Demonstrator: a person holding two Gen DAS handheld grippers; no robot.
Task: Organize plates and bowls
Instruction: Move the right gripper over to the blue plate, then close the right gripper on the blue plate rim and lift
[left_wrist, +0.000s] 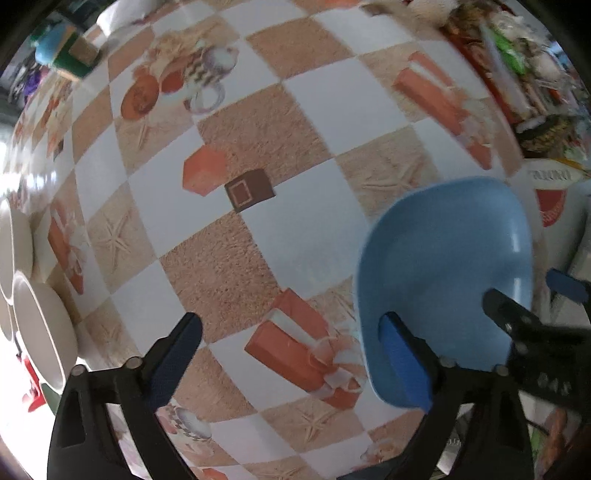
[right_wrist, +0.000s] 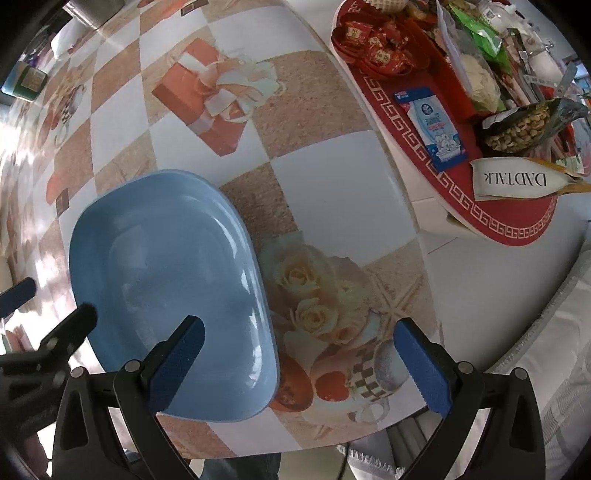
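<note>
Blue plate (right_wrist: 170, 291) lies flat (long axis running away from the cameras), both grippers' jaws wide, holding nothing

Showing plain light blue on the plate (right_wrist: 166, 280), tan-and-white checks with orange gift boxes on the tablecloth (left_wrist: 258, 122), red on the tray (right_wrist: 439, 155).

A lived-in home, at the dining table by the look of it. The tablecloth (right_wrist: 332, 177) is glossy oilcloth printed with gift boxes, roses, starfish and teacups — household stuff. At the upper right of the right wrist view a red tray (right_wrist: 491, 218) holds wrapped sweets (right_wrist: 373, 48), a wet-wipes packet (right_wrist: 434, 127) and an open bag of nuts (right_wrist: 524, 127). Pale bowls (left_wrist: 40, 332) sit at the left edge of the left wrist view — everyday crockery.
</note>
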